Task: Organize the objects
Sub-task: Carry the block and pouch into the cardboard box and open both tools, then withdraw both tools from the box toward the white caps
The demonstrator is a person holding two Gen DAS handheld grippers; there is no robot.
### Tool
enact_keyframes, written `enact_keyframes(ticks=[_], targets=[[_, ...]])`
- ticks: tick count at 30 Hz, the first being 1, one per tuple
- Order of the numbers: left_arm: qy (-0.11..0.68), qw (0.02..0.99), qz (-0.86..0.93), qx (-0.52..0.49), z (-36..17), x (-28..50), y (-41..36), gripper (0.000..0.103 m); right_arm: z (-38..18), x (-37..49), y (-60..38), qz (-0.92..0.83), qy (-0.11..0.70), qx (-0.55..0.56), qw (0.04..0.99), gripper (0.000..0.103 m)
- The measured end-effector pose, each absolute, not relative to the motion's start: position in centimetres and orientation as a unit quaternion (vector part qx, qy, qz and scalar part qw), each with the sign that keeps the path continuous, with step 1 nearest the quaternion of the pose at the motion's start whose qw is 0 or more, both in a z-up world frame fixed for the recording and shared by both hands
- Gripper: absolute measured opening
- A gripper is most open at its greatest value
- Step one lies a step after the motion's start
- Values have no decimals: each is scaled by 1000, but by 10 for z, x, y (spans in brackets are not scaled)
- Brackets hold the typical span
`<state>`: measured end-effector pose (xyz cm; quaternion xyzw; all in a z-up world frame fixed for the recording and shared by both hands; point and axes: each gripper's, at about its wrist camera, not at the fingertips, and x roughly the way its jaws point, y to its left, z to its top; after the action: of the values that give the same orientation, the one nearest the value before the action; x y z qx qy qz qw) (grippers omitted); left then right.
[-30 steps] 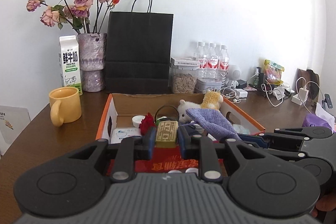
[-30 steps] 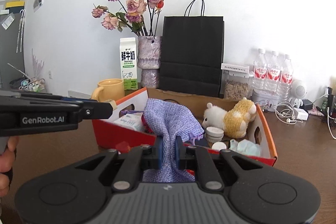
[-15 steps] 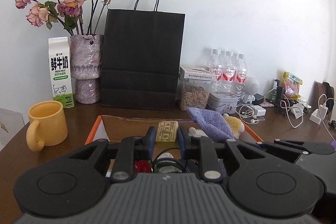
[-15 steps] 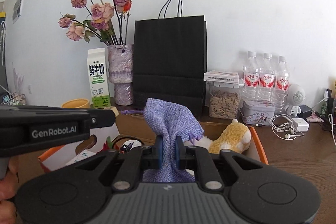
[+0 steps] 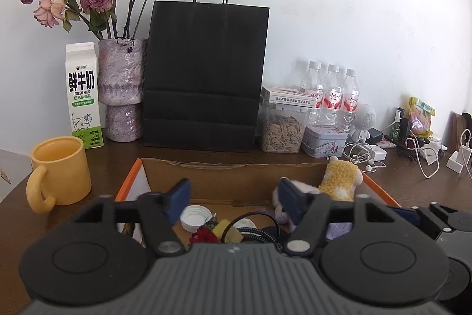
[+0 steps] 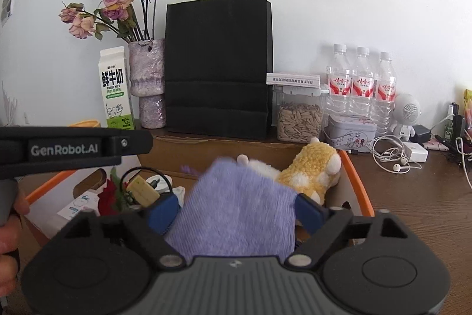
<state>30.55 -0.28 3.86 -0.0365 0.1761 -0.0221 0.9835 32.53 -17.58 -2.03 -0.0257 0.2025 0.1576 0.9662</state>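
Note:
An open orange cardboard box sits on the brown table. My left gripper is open and empty above the box. A small yellow block lies in the box on a black cable, beside a red flower and a white cap. My right gripper is open. The purple knit cloth lies blurred between its jaws, over the box. A yellow and white plush toy lies at the box's far right.
Behind the box stand a black paper bag, a vase of dried roses, a milk carton, a seed jar, a tin and three water bottles. A yellow mug stands left. Cables and chargers lie right.
Both grippers have opened. The left let go of the yellow block, which now lies in the box. The right let go of the purple cloth, which is dropping.

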Motion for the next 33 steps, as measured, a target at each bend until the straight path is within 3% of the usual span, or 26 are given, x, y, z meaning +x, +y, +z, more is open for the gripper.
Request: enact_keyframes(ticks=[1,21,33], targets=[[169,985,-11,-35,39,303,-4,103,-19,323,-176,156,197,-27,968,100],[125,991,11,-46,34,272,9,103,-14,300,-181,160,180,-32,970,103],[141,989,4,-38,23,227,24,103,-16,262,-181,171,160,-63,970,103]])
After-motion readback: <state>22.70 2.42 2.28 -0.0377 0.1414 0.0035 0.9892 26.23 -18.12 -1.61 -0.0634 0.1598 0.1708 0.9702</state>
